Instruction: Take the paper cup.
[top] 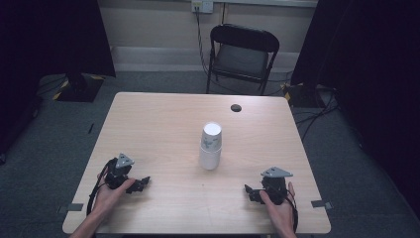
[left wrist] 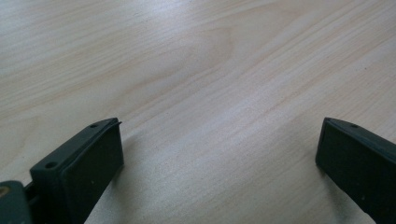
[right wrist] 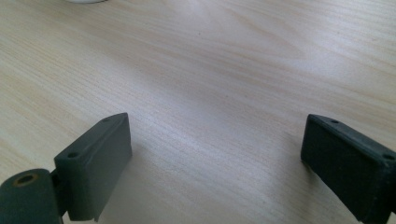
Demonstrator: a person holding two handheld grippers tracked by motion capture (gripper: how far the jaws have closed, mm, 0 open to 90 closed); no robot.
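Nearest to the camera are both of my hands, each holding one black two-jaw gripper low over the near part of the pale wooden table [top: 163, 114]. Ahead of them, near the middle of the table, stands the white paper cup stack [top: 210, 146], upright, with a small green print on its side; it is between the two grippers but farther from me, well apart from both, and nothing touches it. How many cups are in the stack I cannot tell with certainty, it looks like two or more nested together. I count two grippers, one stack, one small dark round hole [top: 236, 107] near the far edge of the table, and one black folding chair [top: 242, 54] behind the table. My left gripper [top: 141, 184] points toward the right and its jaws stand wide apart; in the left gripper view there is bare wood between them. My right gripper [top: 249, 191] points toward the left, jaws also wide apart and holding nothing; in the right gripper view a white rim of the cup stack's base [right wrist: 86, 1] shows at the top edge, far beyond the jaws.
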